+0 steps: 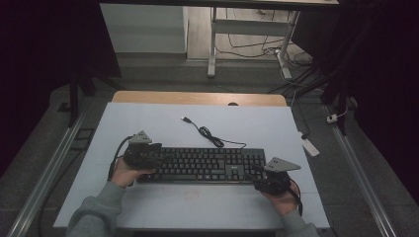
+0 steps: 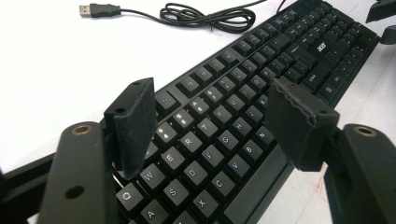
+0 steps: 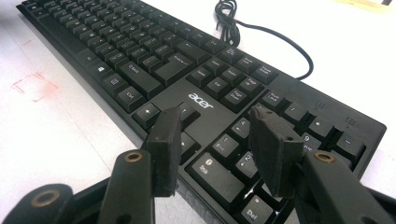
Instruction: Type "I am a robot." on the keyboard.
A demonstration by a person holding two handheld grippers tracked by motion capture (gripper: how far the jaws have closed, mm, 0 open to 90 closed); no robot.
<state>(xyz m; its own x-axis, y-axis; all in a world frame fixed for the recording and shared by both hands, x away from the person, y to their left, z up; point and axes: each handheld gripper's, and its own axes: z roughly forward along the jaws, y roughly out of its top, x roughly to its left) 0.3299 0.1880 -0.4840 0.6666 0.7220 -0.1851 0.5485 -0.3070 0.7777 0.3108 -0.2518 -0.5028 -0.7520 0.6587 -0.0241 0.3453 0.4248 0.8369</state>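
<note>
Two tools hover at the two ends of a black keyboard on the white counter.

The left tool has its jaws apart and holds nothing; the letter keys of the keyboard lie directly under and between its jaws, with Q, W, A and S close to its base. Ahead of this tool and to its left, the keyboard cable lies bundled on the counter, and the USB plug rests loose at the cable's end. The right tool also has its jaws apart, empty, above the arrow keys and the number pad at the keyboard's near corner. The printed logo sits just ahead of its jaws. In the high view, a hand grips the left tool from behind.
</note>
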